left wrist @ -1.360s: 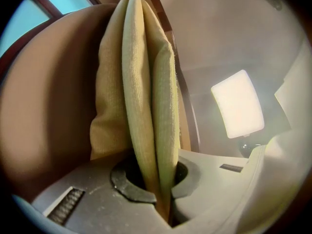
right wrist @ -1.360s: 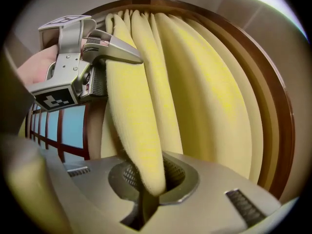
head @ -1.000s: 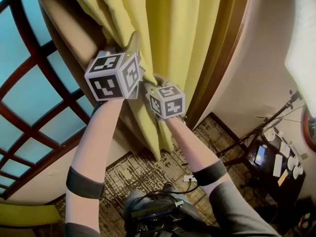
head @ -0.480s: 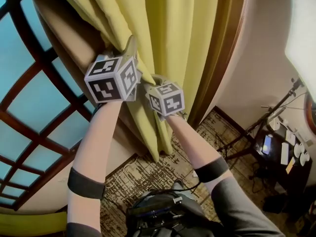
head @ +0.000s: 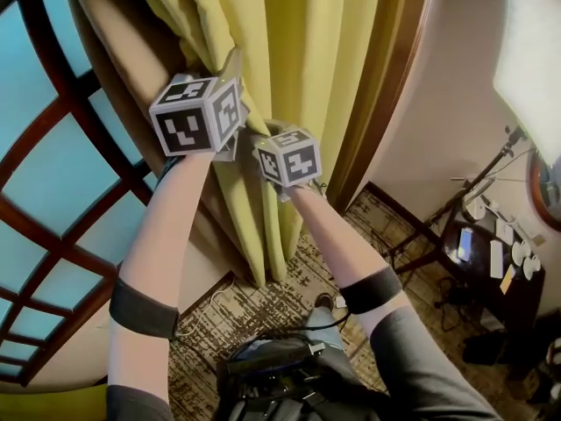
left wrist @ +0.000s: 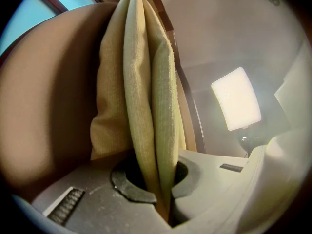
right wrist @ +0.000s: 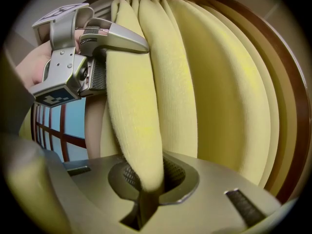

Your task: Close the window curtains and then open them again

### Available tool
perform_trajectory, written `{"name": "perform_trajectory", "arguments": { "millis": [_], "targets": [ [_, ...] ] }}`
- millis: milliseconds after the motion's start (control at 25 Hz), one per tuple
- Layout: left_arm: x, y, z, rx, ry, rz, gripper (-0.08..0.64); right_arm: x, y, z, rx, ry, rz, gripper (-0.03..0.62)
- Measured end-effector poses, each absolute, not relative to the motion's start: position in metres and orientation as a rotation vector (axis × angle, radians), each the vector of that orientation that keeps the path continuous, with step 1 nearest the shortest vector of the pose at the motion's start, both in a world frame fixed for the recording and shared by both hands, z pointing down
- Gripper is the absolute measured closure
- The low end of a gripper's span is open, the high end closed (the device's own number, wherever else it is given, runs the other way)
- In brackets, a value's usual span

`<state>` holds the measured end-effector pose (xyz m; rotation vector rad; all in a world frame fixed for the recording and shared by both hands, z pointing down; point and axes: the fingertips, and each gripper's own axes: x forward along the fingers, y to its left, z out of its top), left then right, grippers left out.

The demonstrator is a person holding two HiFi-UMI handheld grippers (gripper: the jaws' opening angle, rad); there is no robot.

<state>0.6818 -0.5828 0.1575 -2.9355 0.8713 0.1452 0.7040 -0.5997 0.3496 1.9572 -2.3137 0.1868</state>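
The yellow curtain (head: 307,77) hangs gathered in thick folds beside the wood-framed window (head: 53,191). My left gripper (head: 233,67) is shut on a fold at the curtain's left edge; in the left gripper view the fold (left wrist: 146,106) runs down into the closed jaws of that gripper (left wrist: 163,201). Just right and below, my right gripper (head: 266,139) is shut on a neighbouring fold (right wrist: 136,111), pinched between its pads (right wrist: 146,191). The right gripper view also shows the left gripper (right wrist: 139,45) clamped on the curtain higher up.
A dark wooden frame (head: 386,103) borders the curtain on the right. A bright light panel (head: 535,68) and a stand with small devices (head: 491,253) are at the right. Patterned carpet (head: 254,314) with a cable lies below.
Both grippers have shifted a little up and to the left in the head view, carrying their curtain folds along. Both grips are unchanged.
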Motion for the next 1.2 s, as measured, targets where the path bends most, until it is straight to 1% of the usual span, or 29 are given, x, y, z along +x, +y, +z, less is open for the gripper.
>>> {"name": "perform_trajectory", "arguments": {
  "millis": [240,480,800,1000,1200],
  "targets": [
    [0.700,-0.592,0.147,-2.905,0.899,0.160,0.557,0.723,-0.608,0.338,1.954,-2.340,0.151,0.561],
    [0.743,-0.598,0.131,-2.902,0.894,0.178,0.557,0.768,-0.613,0.321,1.981,-2.356,0.111,0.561],
    [0.814,-0.602,0.105,-2.960,0.834,0.240,0.557,0.845,-0.618,0.291,2.063,-2.356,0.063,0.565],
    [0.875,-0.594,0.114,-2.996,0.733,0.171,0.557,0.903,-0.613,0.301,2.146,-2.301,0.143,0.566],
    [0.928,-0.591,0.115,-3.016,0.668,0.177,0.557,0.956,-0.612,0.303,2.220,-2.224,0.139,0.566]
  ]
}}
